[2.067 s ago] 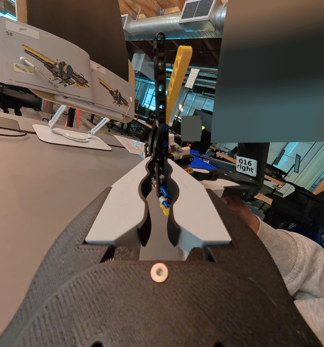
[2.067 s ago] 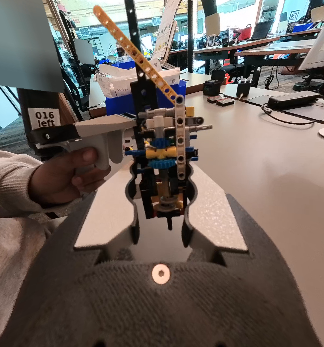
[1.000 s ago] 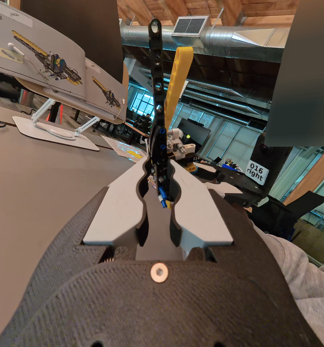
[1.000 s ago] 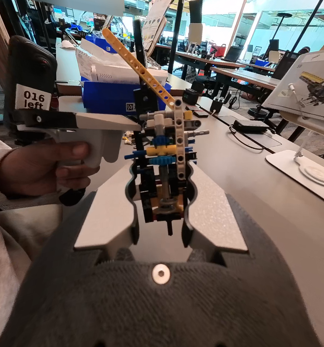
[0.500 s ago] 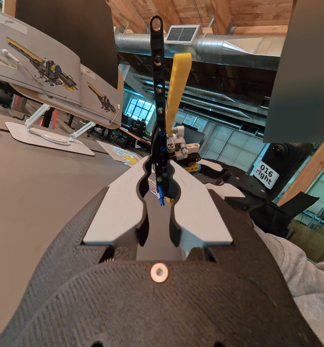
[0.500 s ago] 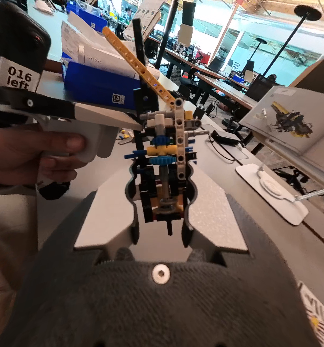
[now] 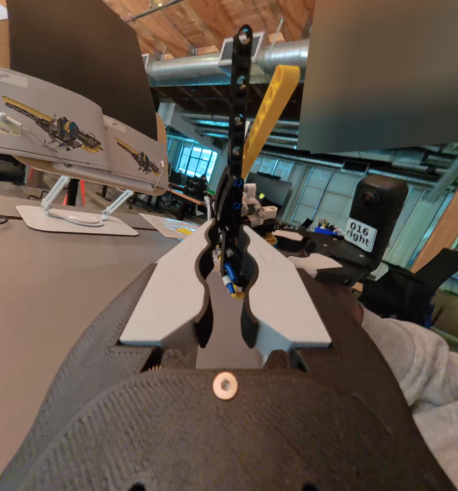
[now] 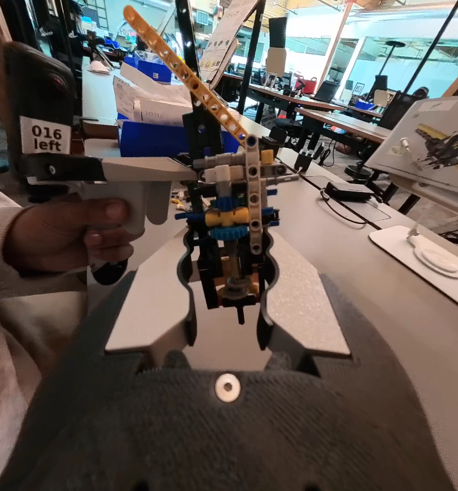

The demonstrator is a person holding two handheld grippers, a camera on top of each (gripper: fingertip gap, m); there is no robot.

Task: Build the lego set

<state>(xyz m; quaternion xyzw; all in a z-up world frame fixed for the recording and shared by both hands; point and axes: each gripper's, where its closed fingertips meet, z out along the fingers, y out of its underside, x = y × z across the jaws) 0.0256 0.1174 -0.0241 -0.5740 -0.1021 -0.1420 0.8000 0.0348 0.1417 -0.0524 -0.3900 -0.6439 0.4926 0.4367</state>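
Table [image 8: 355,265] and the propped instruction booklet [image 7: 50,127] now sit level in both views again, where half a second ago they tilted away: the person has swung the whole lego model [image 8: 230,220] back upright, in the air above the table. Right tongs [image 8: 226,268] stay clamped on its black base; left tongs [image 7: 226,255] stay clamped on its black beam [image 7: 238,119] from the side. Nothing was added, so this looks like checking against the page, I judge.

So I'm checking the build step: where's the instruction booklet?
Open on a white stand on the table: instruction booklet upper left in the left wrist view, far right in the right.
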